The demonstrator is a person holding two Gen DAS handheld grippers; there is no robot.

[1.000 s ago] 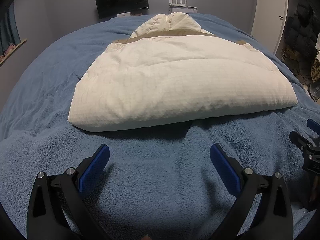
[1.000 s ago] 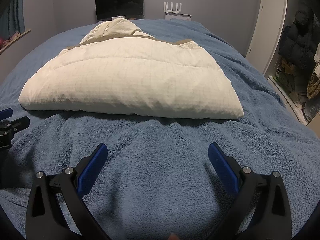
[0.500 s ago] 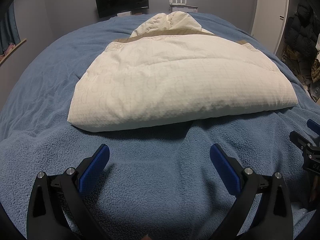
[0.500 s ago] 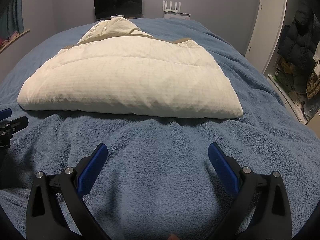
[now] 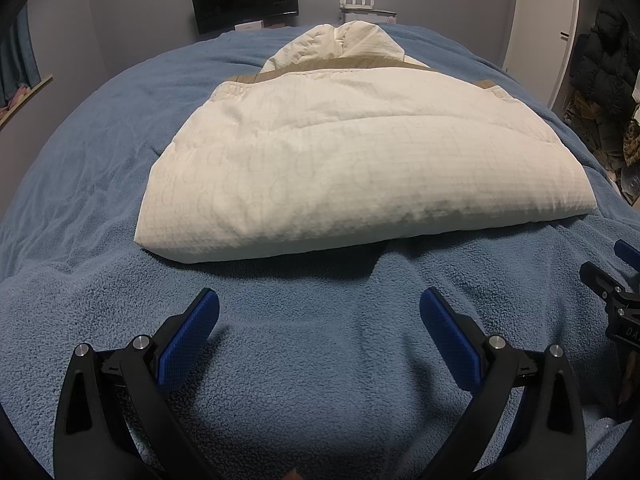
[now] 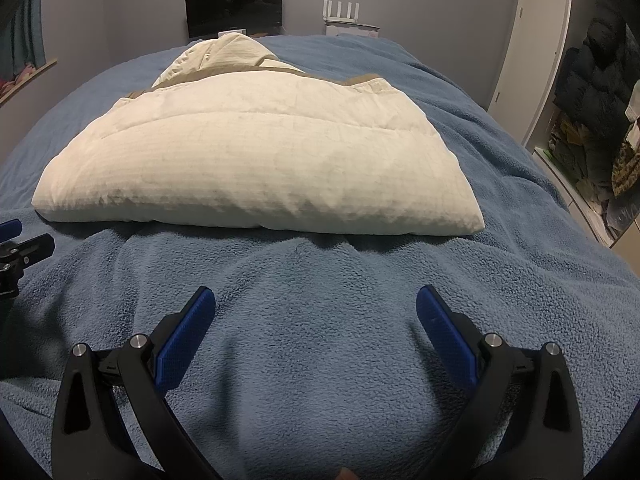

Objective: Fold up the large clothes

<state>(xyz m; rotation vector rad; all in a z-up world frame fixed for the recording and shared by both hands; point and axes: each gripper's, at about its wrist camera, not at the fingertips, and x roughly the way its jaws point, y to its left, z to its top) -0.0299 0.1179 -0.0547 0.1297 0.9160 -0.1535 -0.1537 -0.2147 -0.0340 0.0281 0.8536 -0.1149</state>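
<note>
Cream quilted fabric is seen folded into a thick bundle: the jacket (image 5: pixel 360 168) is laid on the blue blanket (image 5: pixel 100 160). In front of the jacket, the left gripper (image 5: pixel 319 312) and right gripper (image 6: pixel 316 308) are held with fingers spread wide, nothing pinched.

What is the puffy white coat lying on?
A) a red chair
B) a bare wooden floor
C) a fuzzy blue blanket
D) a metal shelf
C: the folded white coat rests on the blue blanket that spreads out on every side of it, and both open grippers hover short of it.
</note>
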